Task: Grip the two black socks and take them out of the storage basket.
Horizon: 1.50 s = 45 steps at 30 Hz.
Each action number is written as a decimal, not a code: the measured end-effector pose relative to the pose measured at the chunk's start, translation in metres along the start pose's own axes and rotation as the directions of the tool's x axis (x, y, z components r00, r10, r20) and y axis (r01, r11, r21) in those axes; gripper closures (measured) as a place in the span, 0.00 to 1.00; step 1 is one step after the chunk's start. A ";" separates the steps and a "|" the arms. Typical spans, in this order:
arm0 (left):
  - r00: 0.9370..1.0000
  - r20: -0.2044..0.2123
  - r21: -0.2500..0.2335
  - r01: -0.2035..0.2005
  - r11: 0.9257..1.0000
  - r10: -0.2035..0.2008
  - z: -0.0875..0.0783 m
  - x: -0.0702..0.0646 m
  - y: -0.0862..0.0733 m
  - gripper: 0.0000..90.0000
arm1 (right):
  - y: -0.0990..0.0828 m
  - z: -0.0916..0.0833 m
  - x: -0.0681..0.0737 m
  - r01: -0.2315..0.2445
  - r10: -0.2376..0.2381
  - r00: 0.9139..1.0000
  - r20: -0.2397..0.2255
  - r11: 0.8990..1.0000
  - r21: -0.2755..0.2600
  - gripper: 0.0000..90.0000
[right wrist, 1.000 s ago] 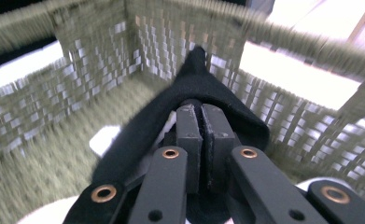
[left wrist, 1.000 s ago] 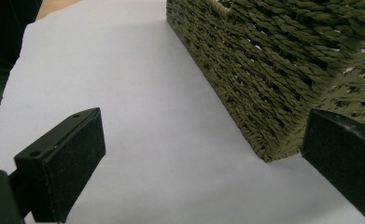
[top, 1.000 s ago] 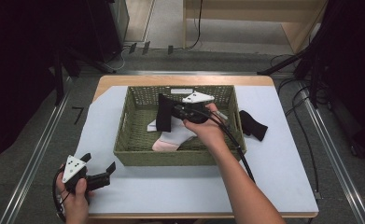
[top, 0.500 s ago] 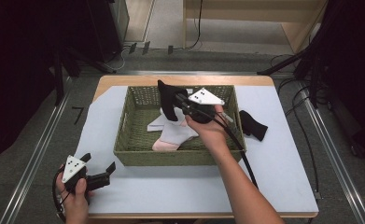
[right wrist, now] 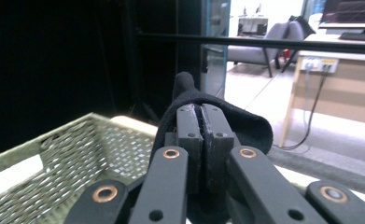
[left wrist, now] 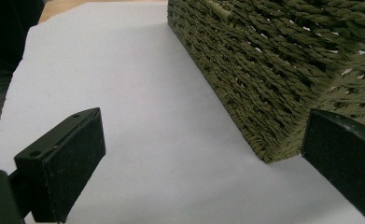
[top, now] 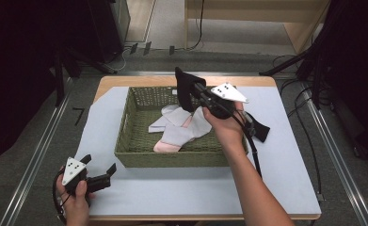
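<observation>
A black sock (top: 185, 88) hangs above the far right part of the green woven basket (top: 134, 141), pinched in my right gripper (top: 196, 89), which is shut on it. In the right gripper view the black sock (right wrist: 252, 126) bulges around the closed jaws of my right gripper (right wrist: 202, 112). Pale pink and grey socks (top: 179, 129) lie in the basket. My left gripper (top: 104, 173) rests low at the near left of the table, open, with nothing between its pads. In the left gripper view the basket's corner (left wrist: 273, 79) stands just ahead of my left gripper (left wrist: 203, 154).
Another black sock (top: 260, 129) lies on the white sheet (top: 172, 195) to the right of the basket, partly behind my right hand. The table's near edge runs close to the left hand. Dark equipment and cables surround the table.
My right gripper has risen and moved toward the far right of the basket, lifting the black sock out from among the pale socks. The left gripper has stayed put.
</observation>
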<state>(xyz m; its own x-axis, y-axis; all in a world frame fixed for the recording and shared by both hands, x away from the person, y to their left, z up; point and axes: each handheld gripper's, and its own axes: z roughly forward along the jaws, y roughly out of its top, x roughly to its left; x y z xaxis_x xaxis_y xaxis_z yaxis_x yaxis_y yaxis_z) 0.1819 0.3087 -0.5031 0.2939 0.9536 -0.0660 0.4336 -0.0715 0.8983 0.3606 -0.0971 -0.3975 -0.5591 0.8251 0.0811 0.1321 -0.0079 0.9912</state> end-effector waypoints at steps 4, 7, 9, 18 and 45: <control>1.000 -0.002 0.000 -0.002 1.000 0.002 0.000 0.000 0.000 0.01 | 0.006 -0.011 -0.013 0.006 -0.006 0.999 0.033 1.000 -0.015 0.98; 1.000 -0.001 -0.001 -0.004 1.000 0.004 0.000 0.000 0.000 0.01 | 0.009 -0.019 -0.022 0.005 -0.003 0.998 0.059 0.999 -0.033 0.98; 1.000 -0.001 -0.002 -0.004 1.000 0.004 -0.001 0.000 0.000 0.01 | 0.011 -0.025 -0.029 0.005 -0.001 0.997 0.072 0.999 -0.045 0.98; 1.000 -0.002 0.000 -0.004 1.000 0.004 -0.001 0.000 0.000 0.01 | 0.021 -0.052 -0.060 -0.020 0.035 0.988 0.147 0.994 -0.103 0.98; 1.000 -0.016 -0.014 -0.007 1.000 0.007 -0.001 -0.001 -0.001 0.01 | -0.009 -0.125 -0.140 -0.043 0.082 0.935 0.346 0.992 -0.118 0.98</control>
<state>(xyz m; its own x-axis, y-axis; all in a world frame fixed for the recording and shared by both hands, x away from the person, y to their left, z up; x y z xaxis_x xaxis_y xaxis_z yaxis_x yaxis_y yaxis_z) 0.1801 0.3081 -0.5031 0.2830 0.9577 -0.0526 0.4198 -0.0744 0.9045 0.3354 -0.2827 -0.4043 -0.2287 0.9660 0.1205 0.0581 -0.1101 0.9922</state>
